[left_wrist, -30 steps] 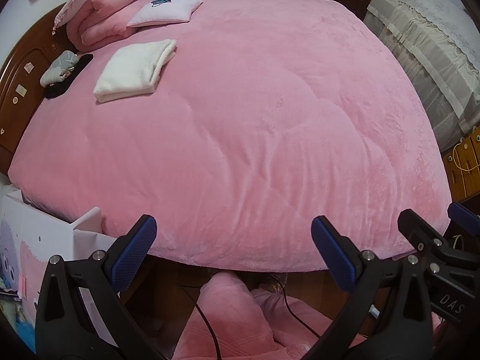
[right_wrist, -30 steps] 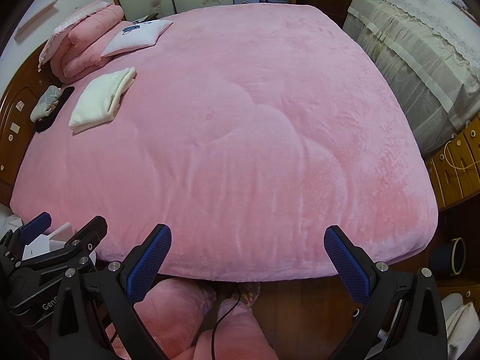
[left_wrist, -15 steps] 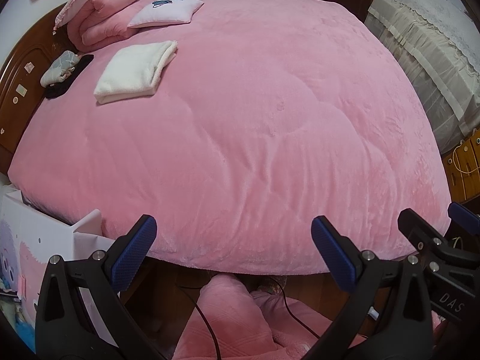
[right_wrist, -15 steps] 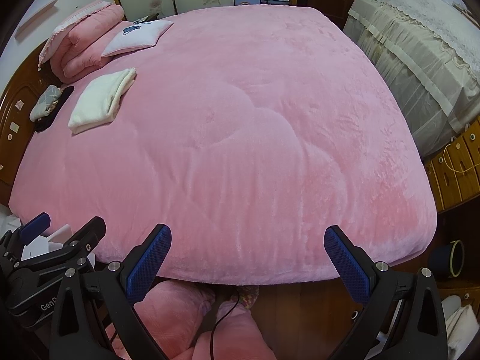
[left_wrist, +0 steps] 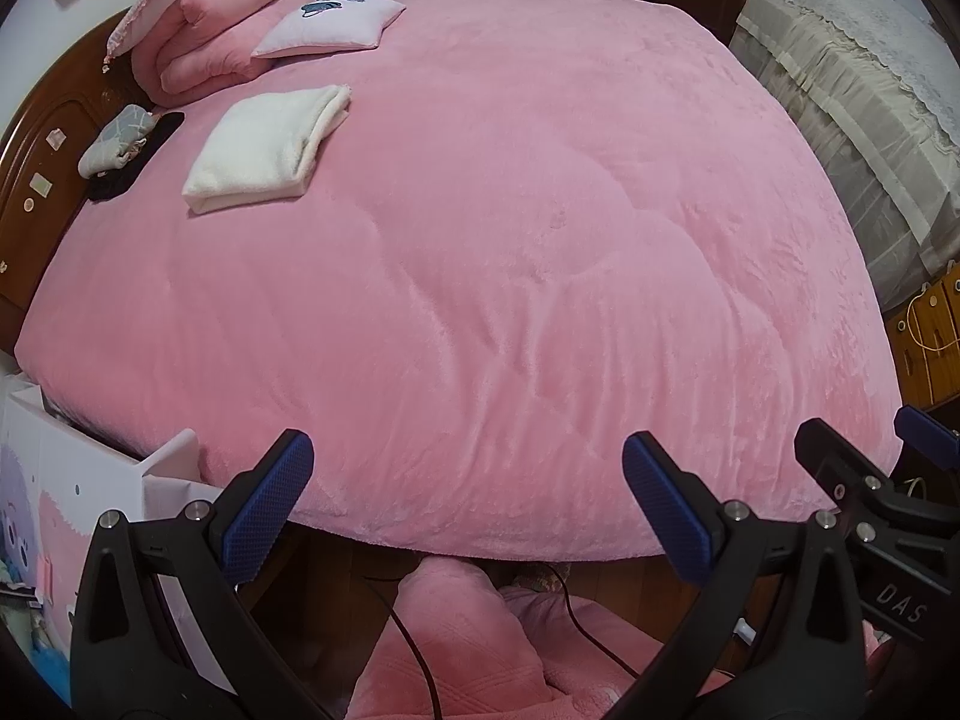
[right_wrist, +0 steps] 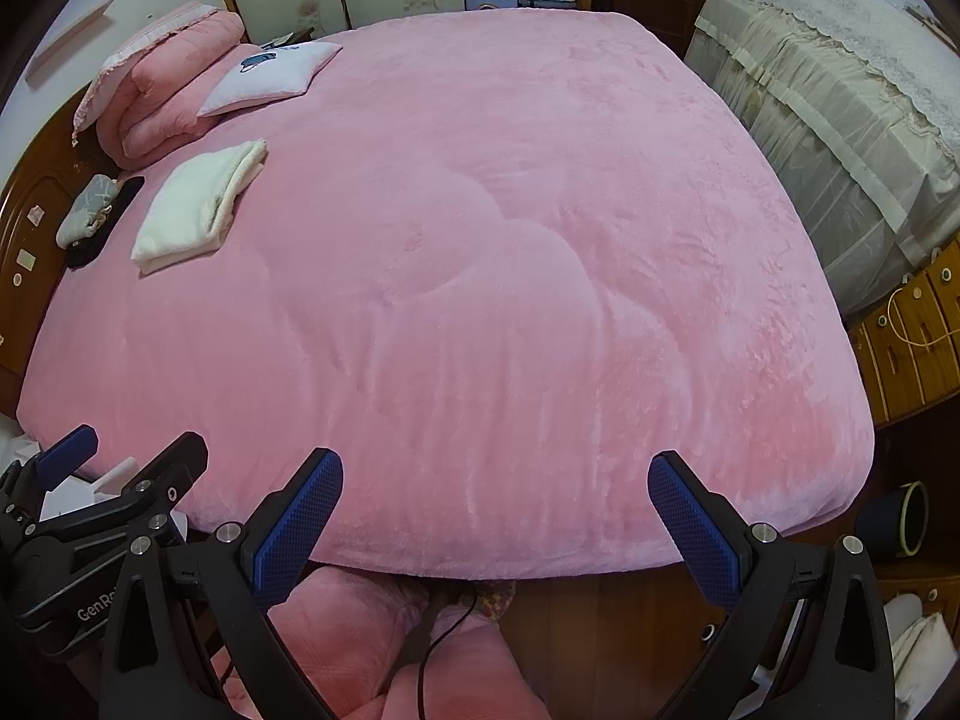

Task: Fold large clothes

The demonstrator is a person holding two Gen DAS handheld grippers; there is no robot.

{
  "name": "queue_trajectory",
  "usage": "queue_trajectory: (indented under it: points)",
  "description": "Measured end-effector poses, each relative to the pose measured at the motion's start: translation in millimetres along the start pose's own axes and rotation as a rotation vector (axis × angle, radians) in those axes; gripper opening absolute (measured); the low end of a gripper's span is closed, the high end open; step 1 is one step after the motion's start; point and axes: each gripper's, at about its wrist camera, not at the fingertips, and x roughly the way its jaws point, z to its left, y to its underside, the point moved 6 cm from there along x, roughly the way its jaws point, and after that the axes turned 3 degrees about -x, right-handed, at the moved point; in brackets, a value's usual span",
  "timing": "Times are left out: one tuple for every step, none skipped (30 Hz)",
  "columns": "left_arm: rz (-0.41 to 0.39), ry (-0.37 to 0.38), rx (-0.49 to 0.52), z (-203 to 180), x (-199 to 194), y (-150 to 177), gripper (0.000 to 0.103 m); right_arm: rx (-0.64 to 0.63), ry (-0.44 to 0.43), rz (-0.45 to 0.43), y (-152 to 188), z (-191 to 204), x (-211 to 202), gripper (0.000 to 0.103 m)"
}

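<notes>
Your pink bed (left_wrist: 540, 240) fills most of both views and lies bare through the middle, with one folded white garment (left_wrist: 264, 150) already resting in the upper left of the frame near the folded pink quilt (left_wrist: 204, 24). Judging by that, one piece looks done, and no unfolded garment is spread out for the next fold. Your left gripper (left_wrist: 468, 501) and right gripper (right_wrist: 492, 516) both hover at the bottom edge, jaws wide apart and holding nothing.
</notes>
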Motion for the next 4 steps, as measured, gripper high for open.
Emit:
queue_trajectory:
  points:
    - [-0.001,-0.003,0.002,-1.2,0.1,-1.2,0.102,0.001,-0.001,0.001,-1.2,-0.6,0.7,0.103]
    - [-0.001,-0.004,0.003,-1.7,0.5,-2.4,0.102,0.000,-0.001,0.002,-1.6,-1.4,1.0,0.103]
    - [-0.001,-0.005,0.005,-2.3,1.1,-3.6,0.102,0.001,-0.002,0.003,-2.7,-2.1,1.5,0.103]
    - [0.000,-0.006,0.005,-2.6,1.7,-4.7,0.102,0.002,-0.002,0.004,-2.7,-2.7,1.3,0.103]
